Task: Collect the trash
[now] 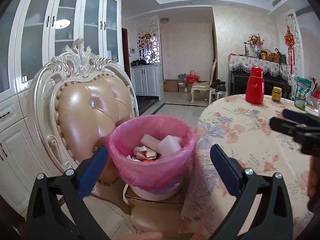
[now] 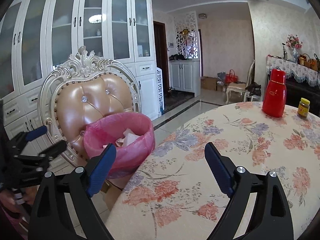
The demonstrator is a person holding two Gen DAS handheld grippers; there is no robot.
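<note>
On the tan leather chair seat [image 1: 152, 216], beside the floral-clothed round table [image 1: 250, 140], stood a white bin lined with pink plastic [image 1: 152, 160], holding crumpled wrappers and white scraps [image 1: 158, 146].
Both left gripper [image 1: 159, 158] and right gripper [image 2: 160, 156] gaped empty; the bin sat between the left jaws, beyond their tips.

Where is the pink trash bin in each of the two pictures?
Left wrist view: the pink trash bin sits low in the middle, between the left gripper fingers, on the chair seat.
Right wrist view: the bin is left of center, beside the table edge, behind the right gripper left finger.
Shared landmark: the red thermos on the flowered table.
</note>
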